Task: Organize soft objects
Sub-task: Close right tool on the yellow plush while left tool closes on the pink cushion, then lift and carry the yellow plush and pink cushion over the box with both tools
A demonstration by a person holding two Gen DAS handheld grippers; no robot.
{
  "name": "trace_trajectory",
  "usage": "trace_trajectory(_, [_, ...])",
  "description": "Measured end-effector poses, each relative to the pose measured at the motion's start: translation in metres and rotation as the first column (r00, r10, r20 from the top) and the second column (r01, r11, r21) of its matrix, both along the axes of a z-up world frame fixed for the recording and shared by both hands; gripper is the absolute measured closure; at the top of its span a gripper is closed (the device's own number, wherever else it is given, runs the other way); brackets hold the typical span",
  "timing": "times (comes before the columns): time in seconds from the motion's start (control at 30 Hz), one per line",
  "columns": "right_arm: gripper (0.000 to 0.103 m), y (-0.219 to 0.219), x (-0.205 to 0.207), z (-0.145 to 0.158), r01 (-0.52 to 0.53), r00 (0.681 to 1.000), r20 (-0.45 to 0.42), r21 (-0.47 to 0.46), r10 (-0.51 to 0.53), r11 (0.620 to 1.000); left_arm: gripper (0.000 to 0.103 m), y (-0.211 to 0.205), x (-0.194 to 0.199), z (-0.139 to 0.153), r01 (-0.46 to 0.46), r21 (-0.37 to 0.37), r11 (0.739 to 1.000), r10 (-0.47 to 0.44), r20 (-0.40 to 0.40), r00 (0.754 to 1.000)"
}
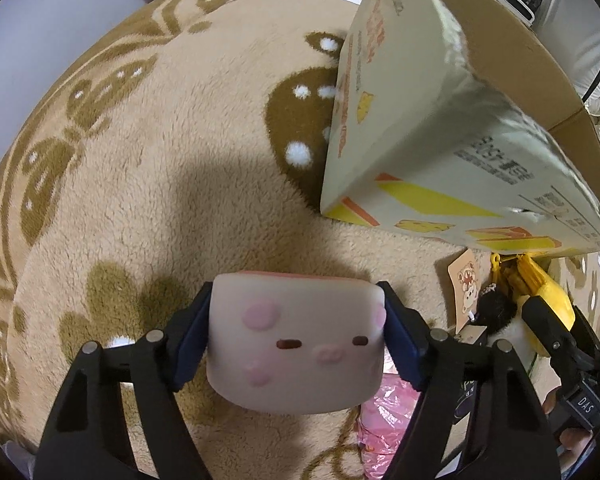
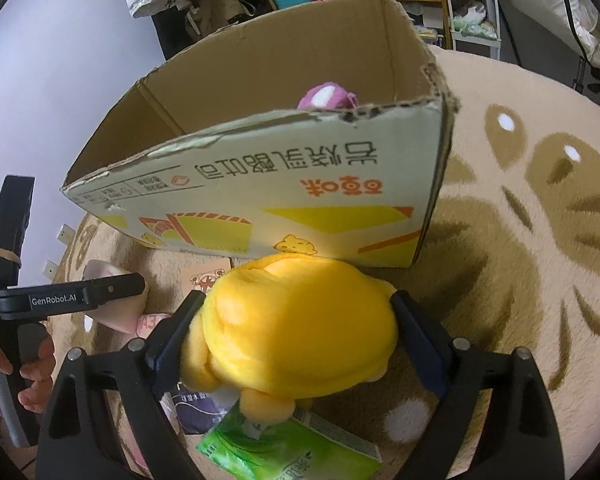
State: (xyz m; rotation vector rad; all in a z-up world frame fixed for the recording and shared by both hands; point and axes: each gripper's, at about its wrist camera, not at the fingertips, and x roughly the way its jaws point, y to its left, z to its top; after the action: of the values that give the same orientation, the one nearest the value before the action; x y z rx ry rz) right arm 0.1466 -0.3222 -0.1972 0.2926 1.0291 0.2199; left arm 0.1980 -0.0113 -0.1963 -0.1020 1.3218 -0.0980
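A white squishy block (image 1: 296, 344) with pink spots and a small face sits between the blue pads of my left gripper (image 1: 296, 288), which touch both its sides above the beige carpet (image 1: 160, 160). My right gripper (image 2: 299, 296) is shut on a yellow plush toy (image 2: 300, 328), its pads against both flanks. An open cardboard box (image 2: 300, 176) stands just beyond both grippers, with a purple plush (image 2: 326, 98) inside. In the right wrist view the left gripper (image 2: 80, 298) appears at the left with the white block (image 2: 100, 272).
A green packet (image 2: 284, 448) and a dark pouch (image 2: 198, 408) lie under the yellow plush. A pink bag (image 1: 384, 420), a card tag (image 1: 466, 284) and a black plush (image 1: 496, 308) lie right of the white block. Shelves and furniture stand behind the box.
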Motion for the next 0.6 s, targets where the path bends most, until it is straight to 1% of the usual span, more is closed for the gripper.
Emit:
trace_trajectory(0.07, [0.007, -0.001, 0.002, -0.003, 0.007, 1.0, -0.008, 0.009, -0.007, 1.0, 0.027, 0.0, -0.003, -0.001, -0.003, -0.006, 1.0, 0.003, -0.006, 1.0])
trace_trajectory(0.2, [0.007, 0.003, 0.004, -0.004, 0.007, 1.0, -0.006, -0.014, -0.008, 1.0, 0.027, 0.004, -0.001, -0.002, -0.001, 0.004, 1.0, 0.001, -0.005, 1.0])
trace_trajectory(0.43, [0.01, 0.004, 0.002, -0.003, 0.014, 1.0, 0.005, -0.01, -0.014, 1.0, 0.03, 0.0, -0.002, -0.005, 0.004, 0.012, 1.0, -0.004, 0.001, 1.0])
trace_trajectory(0.6, [0.011, 0.009, -0.001, -0.002, 0.013, 0.999, 0.032, -0.034, -0.012, 0.999, 0.03, 0.001, -0.001, -0.004, -0.013, 0.01, 1.0, 0.013, -0.005, 1.0])
